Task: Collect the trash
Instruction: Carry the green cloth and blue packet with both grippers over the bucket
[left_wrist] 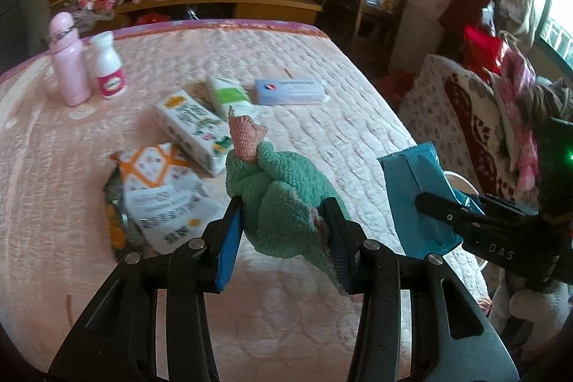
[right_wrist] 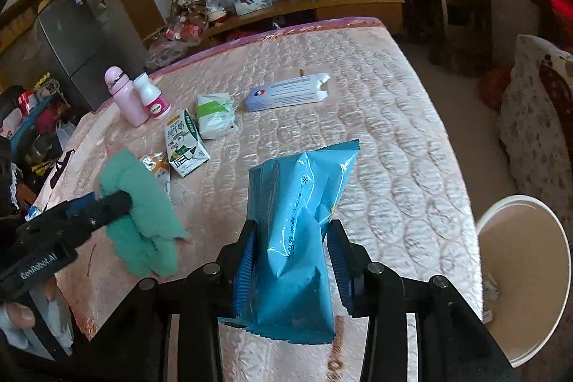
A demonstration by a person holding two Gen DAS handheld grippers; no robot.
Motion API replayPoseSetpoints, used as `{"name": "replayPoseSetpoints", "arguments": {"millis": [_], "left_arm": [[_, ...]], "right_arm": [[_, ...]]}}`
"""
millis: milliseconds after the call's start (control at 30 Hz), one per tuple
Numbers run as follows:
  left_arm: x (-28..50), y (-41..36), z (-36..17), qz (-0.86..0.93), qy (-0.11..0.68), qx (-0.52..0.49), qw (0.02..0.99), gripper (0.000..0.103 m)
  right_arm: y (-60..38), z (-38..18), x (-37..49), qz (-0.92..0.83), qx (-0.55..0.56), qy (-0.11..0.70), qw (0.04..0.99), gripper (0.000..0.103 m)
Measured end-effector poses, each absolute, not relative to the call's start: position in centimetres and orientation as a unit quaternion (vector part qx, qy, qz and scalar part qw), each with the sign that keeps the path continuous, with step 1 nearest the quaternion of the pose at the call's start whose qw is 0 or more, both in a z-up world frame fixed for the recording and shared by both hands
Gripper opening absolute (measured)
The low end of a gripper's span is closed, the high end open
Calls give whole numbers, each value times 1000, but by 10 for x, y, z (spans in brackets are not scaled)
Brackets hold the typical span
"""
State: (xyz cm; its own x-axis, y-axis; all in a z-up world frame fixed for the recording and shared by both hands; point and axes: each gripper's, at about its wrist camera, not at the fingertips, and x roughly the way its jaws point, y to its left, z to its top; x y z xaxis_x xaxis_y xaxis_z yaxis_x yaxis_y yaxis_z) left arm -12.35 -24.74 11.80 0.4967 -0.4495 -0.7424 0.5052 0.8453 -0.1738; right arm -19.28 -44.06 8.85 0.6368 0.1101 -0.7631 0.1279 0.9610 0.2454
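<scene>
Right claw (right_wrist: 292,260) pinches blue wrapper (right_wrist: 304,213) mid-body: light, crinkly, slippery. Left claw (left_wrist: 283,235) clamps soft green cloth (left_wrist: 283,199).

Wrist views downward, sharing the bed (left_wrist: 322,138).

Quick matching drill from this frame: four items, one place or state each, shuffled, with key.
Items
1. green knitted cloth
2. blue plastic packet
3. pink bottle
4. white round bin

Places
A. on the floor beside the bed
B. in the right gripper
C. upright on the quilt
D. in the left gripper

Pairs: 1-D, 2-B, 3-C, 4-A
</scene>
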Motion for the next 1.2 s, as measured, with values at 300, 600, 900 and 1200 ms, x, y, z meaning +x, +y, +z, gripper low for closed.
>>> {"name": "replayPoseSetpoints", "arguments": {"millis": [300, 600, 900, 1200], "left_arm": [[-138, -292, 121, -308, 416, 52, 854, 42], [-153, -338, 122, -345, 411, 66, 841, 42], [-165, -381, 123, -373, 408, 83, 829, 42], [-178, -423, 122, -398, 404, 102, 817, 42]], "right_arm": [[-467, 96, -218, -28, 151, 416, 896, 38], [-501, 101, -246, -66, 159, 411, 895, 38], [-538, 101, -272, -104, 170, 409, 890, 38], [-576, 103, -296, -140, 183, 403, 885, 38]]}}
